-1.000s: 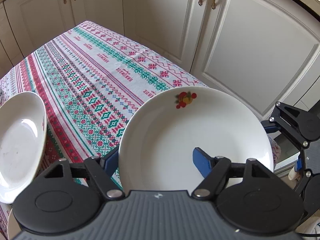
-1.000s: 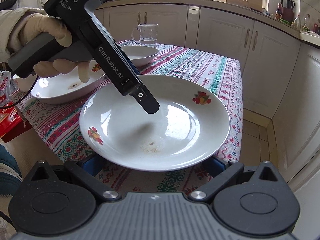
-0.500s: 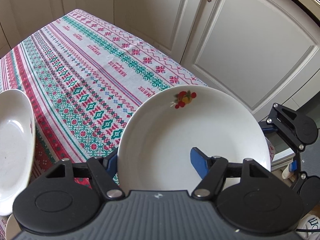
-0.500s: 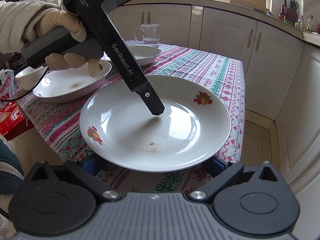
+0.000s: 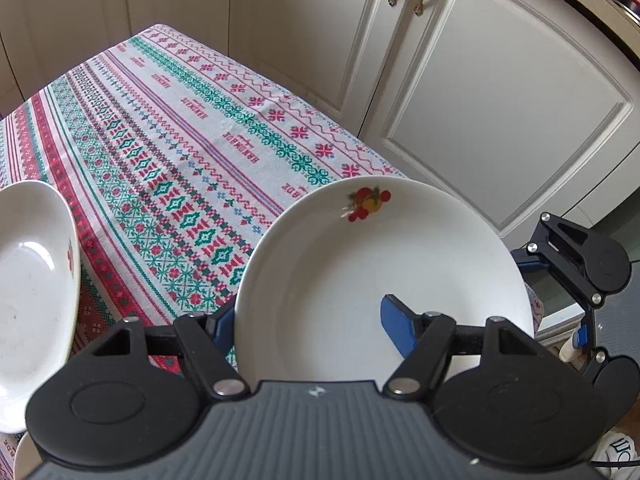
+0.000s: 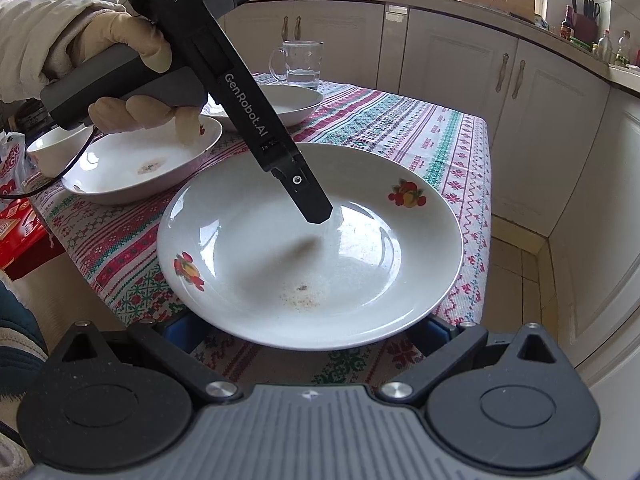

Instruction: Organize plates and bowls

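White, fruit-printed plate lies at the tablecloth's near corner, left gripper clamped across its near rim; one pad inside, one outside. Right gripper sits under the opposite edge; its grip is hidden.

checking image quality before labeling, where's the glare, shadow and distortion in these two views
Right wrist view: window glare streaks the plate by the left gripper, whose soft shadow falls on the plate; bright windows wash out the counter top. Left wrist view: even light, a small highlight on the second plate. Both: fisheye bends the cabinet doors; the frame corners are dark.
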`<act>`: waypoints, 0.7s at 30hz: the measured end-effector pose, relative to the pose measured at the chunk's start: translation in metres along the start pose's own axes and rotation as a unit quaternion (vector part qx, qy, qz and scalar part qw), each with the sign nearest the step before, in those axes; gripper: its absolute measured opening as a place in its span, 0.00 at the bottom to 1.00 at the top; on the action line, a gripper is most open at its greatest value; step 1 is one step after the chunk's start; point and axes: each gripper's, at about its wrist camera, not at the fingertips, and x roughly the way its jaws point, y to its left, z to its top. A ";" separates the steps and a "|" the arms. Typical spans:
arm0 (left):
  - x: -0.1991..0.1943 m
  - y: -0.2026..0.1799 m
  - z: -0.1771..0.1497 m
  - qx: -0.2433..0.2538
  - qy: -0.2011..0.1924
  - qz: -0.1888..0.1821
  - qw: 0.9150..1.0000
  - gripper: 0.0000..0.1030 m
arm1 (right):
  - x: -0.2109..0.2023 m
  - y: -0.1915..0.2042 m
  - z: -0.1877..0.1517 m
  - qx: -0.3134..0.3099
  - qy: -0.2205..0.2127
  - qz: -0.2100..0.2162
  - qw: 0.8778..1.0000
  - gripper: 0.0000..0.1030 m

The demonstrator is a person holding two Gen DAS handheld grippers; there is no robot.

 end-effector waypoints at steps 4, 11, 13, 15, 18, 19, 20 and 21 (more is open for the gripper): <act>-0.004 0.006 0.004 -0.004 -0.009 0.003 1.000 0.69 | 0.001 -0.003 0.007 -0.004 -0.004 0.004 1.000 1.00; -0.007 0.021 0.016 -0.014 -0.025 0.014 0.999 0.69 | 0.010 -0.011 0.023 -0.025 -0.008 -0.001 1.000 1.00; -0.006 0.026 0.019 -0.015 -0.027 0.015 0.999 0.69 | 0.013 -0.015 0.027 -0.024 -0.010 0.002 1.000 1.00; -0.005 0.029 0.022 -0.015 -0.028 0.018 0.999 0.69 | 0.016 -0.018 0.031 -0.025 -0.011 0.005 1.000 1.00; 0.000 0.035 0.027 -0.017 -0.027 0.021 0.999 0.69 | 0.022 -0.022 0.036 -0.029 -0.011 0.004 1.000 1.00; 0.002 0.037 0.028 -0.018 -0.026 0.022 0.999 0.69 | 0.023 -0.024 0.037 -0.029 -0.011 0.005 1.000 1.00; 0.004 0.039 0.029 -0.019 -0.026 0.022 0.999 0.69 | 0.025 -0.025 0.038 -0.028 -0.010 0.006 1.000 1.00; 0.006 0.040 0.030 -0.020 -0.025 0.022 0.999 0.69 | 0.027 -0.026 0.038 -0.028 -0.009 0.007 1.000 1.00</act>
